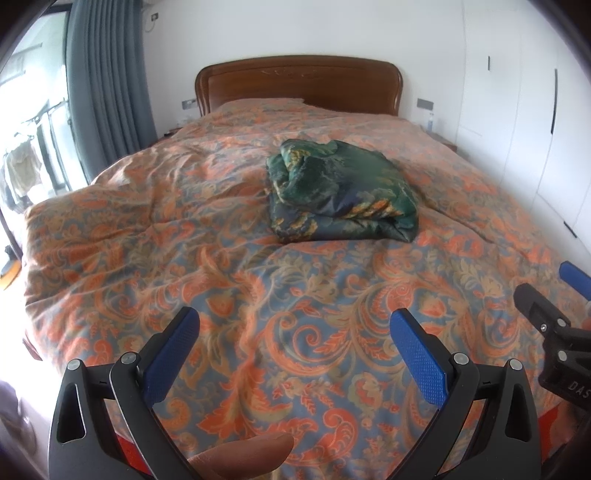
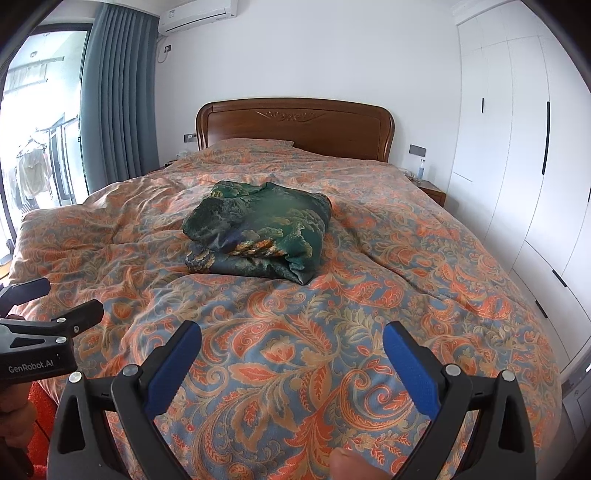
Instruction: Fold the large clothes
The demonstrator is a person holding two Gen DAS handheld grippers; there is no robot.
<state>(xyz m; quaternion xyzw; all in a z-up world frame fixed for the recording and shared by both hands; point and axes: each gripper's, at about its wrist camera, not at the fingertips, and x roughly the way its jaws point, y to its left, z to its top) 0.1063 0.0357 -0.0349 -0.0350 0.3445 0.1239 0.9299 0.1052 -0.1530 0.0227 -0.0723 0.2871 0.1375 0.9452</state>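
Right now you are holding both grippers above the foot edge of the bed (image 2: pixel 424 229), side by side and pointing toward the headboard (image 2: pixel 293 123). Starting at the left, past the bed's left edge, daylight is coming through a window (image 2: pixel 33 140) with clothes hanging outside it, and a grey-blue curtain (image 2: pixel 118 96) is hanging just beside it. An air conditioner (image 2: pixel 197 14) is sitting high on the wall above the curtain.

Your left gripper (image 1: pixel 295 350) is hovering over the orange patterned bedspread (image 1: pixel 166 221) with its blue pads (image 1: pixel 171 354) spread wide apart and nothing between them; a fingertip (image 1: pixel 243 456) is showing at the bottom of its view. In the right wrist view the same gripper (image 2: pixel 51 299) is reaching in from the left side.

Moving toward the middle of the bed, the green garment (image 2: pixel 258 232) is lying as a folded, slightly rumpled bundle on the bedspread, well apart from both grippers and nearer the headboard than the foot edge. In the left wrist view that garment (image 1: pixel 340 192) is sitting a little right of centre.

Your right gripper (image 2: pixel 291 354) is likewise gaping wide and holding nothing. Beyond the bed's right edge, a small nightstand (image 2: pixel 432 192) is standing by the headboard corner, and white wardrobe doors (image 2: pixel 517 147) are lining the wall.
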